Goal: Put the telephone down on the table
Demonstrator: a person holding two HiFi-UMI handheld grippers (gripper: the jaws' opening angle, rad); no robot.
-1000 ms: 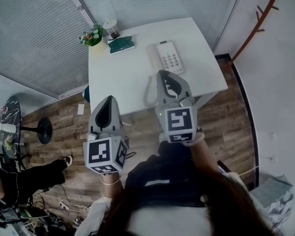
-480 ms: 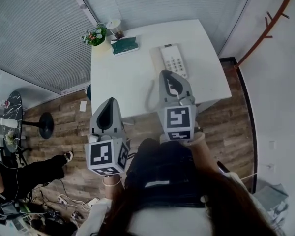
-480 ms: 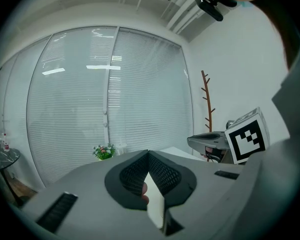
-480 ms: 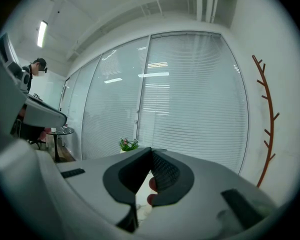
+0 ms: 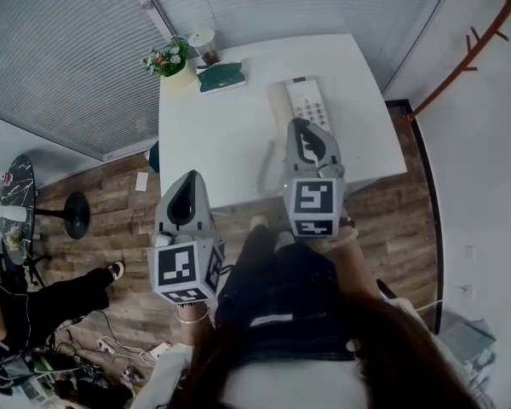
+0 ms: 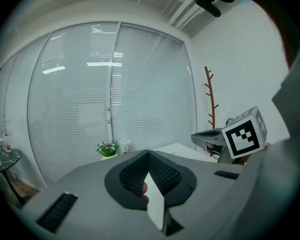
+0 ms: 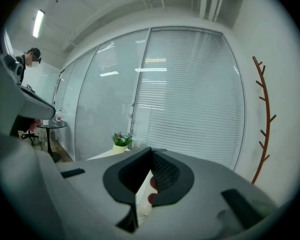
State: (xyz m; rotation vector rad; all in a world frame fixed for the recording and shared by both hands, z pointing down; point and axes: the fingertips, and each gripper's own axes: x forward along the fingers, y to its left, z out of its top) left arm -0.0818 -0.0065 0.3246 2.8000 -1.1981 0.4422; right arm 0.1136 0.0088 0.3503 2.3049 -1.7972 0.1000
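The white telephone, keypad up, lies on the white table toward its right side. A grey cord curves from it over the near edge. My right gripper is shut with nothing in it, and its tip overlaps the phone's near end from above. In the right gripper view, the right gripper has its jaws meeting at the tip. My left gripper hangs at the table's near left edge, also shut and empty. The left gripper shows its jaws touching in its own view.
A potted plant, a green book and a cup stand at the table's far left. A red-brown coat rack is at the right wall. A round side table and a seated person are at the left.
Both grippers have edged forward toward the table and a little lower. The right one has come closer over the telephone's near end. Both stay shut.
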